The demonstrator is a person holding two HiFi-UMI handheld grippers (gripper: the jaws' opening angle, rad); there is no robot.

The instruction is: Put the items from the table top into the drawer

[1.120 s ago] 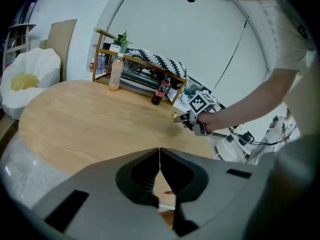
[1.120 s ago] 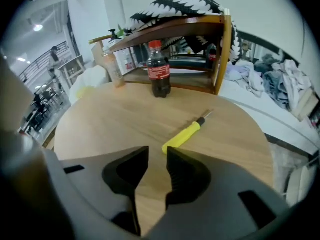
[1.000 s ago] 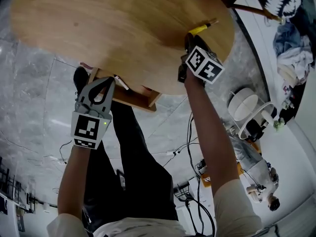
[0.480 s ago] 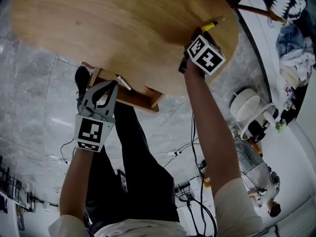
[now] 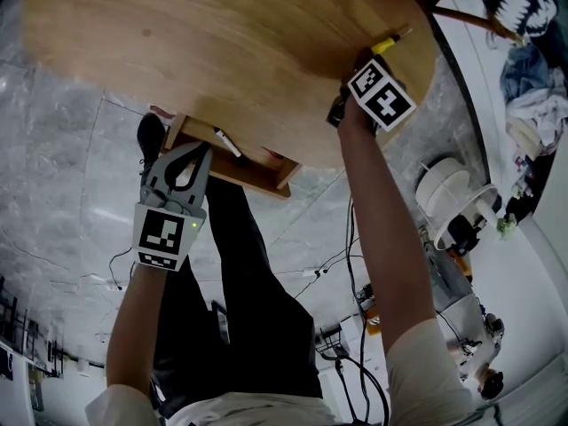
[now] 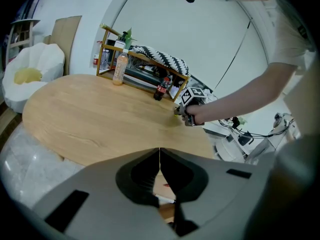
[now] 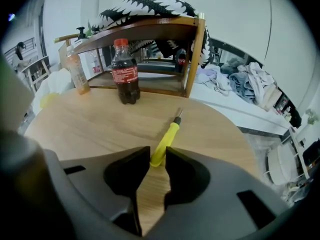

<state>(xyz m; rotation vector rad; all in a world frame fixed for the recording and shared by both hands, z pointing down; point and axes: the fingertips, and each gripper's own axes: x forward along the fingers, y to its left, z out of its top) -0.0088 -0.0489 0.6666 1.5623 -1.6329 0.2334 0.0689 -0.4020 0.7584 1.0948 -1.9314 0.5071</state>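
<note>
A yellow-handled screwdriver [image 7: 167, 136] lies on the round wooden table [image 5: 222, 43] near its right edge, also seen in the head view [image 5: 383, 44]. My right gripper [image 7: 157, 156] points down at it. Its jaws are closing, with the end of the handle between the fingertips and a sliver of gap still showing. Under the table's near edge the wooden drawer [image 5: 231, 171] stands pulled out, with a dark pen [image 5: 224, 142] in it. My left gripper [image 5: 202, 149] hovers just in front of the drawer, shut and empty, its tips meeting [image 6: 159, 149].
A cola bottle [image 7: 125, 76] and an orange drink bottle [image 7: 77, 71] stand at the table's far side before a wooden shelf [image 7: 150, 34] draped with a patterned cloth. A white stool [image 5: 439, 189], cables and clothes lie on the floor to the right. The person's legs stand below the drawer.
My right gripper has tipped and edged up the table toward the screwdriver. The left gripper has stayed by the drawer.
</note>
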